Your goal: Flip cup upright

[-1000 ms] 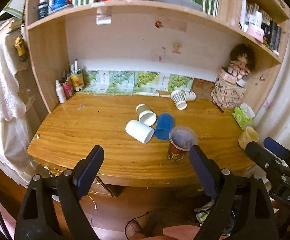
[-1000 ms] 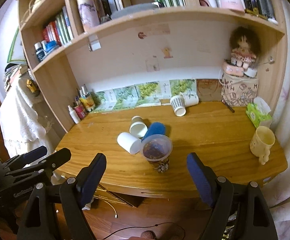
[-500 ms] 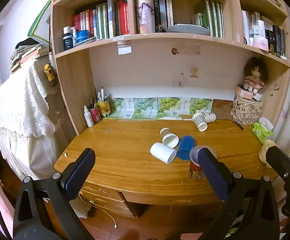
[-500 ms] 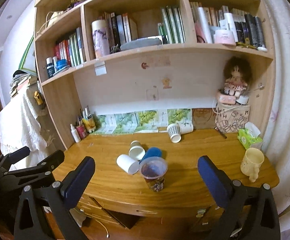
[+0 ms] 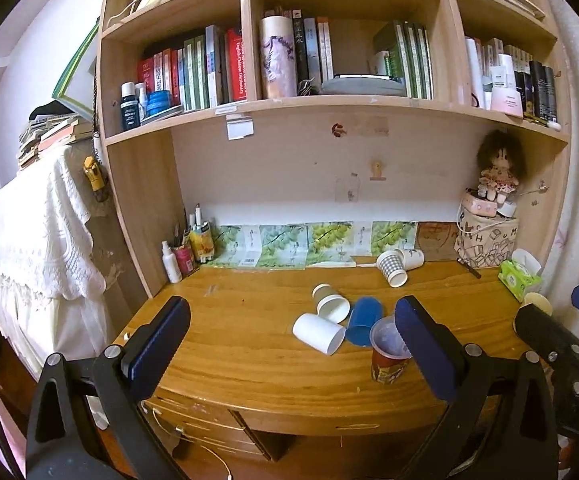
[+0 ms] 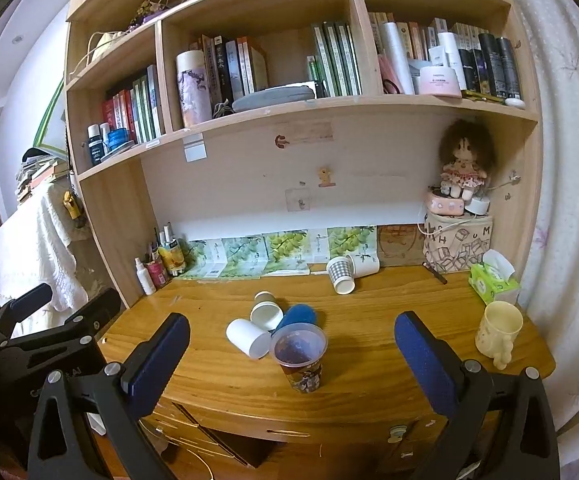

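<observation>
Left gripper (image 5: 289,340): hanging wide open, empty, off the tabletop (image 5: 241,344) edge.
Right gripper (image 6: 291,354): likewise spread, framing the upright printed cup (image 6: 300,356).
Tipped cups: white cup (image 6: 247,338) and blue cup (image 6: 297,316) lying mid-tabletop, awaiting flipping.

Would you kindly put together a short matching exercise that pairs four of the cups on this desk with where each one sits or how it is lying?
Column one:
1. blue cup
2. printed plastic cup
3. checked cup
4. cream mug

Column two:
A. upright, near the desk's front edge
B. on its side, at the back by the leaf-print cards
C. upright, at the desk's right end
D. on its side, in the middle cluster beside two white cups

Pairs: 1-D, 2-A, 3-B, 4-C
</observation>
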`<state>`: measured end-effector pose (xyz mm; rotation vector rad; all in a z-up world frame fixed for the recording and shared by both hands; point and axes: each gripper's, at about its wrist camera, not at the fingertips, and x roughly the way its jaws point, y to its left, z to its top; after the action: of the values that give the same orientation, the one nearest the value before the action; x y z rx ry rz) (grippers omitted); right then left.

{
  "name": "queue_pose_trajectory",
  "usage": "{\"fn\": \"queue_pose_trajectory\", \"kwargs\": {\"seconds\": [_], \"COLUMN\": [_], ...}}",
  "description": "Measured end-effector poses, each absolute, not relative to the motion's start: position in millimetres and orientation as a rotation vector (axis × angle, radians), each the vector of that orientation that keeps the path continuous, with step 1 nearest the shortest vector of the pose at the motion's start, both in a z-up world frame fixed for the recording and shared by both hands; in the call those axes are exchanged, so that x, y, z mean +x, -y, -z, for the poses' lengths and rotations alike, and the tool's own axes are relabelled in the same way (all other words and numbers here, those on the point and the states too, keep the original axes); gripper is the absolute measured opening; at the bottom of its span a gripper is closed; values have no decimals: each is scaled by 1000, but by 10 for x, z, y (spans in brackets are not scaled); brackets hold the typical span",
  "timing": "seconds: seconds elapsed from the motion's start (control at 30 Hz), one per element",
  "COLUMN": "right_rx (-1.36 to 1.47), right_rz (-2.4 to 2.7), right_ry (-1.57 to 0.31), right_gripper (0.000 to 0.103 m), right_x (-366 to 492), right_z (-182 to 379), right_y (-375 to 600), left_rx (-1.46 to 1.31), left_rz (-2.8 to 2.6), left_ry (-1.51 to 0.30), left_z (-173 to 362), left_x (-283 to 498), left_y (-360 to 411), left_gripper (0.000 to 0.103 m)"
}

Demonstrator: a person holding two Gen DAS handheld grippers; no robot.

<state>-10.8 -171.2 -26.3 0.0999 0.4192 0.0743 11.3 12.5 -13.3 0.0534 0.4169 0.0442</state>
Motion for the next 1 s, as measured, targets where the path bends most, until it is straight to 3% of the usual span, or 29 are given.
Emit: {"fn": "queue_pose_trajectory", "kwargs": {"seconds": [1.0], "right_rx": [76], "right_rz": [-84], "right_ry": [-498], "right_gripper": [103], "right_x": [181], "right_z": [343], "right_y": [1695], "left_rx": [50], "left_rz": [-32], "left_ry": [-412], "left_z": [136], "left_x": [314], "left_y": [-102], "left_gripper": [102]}}
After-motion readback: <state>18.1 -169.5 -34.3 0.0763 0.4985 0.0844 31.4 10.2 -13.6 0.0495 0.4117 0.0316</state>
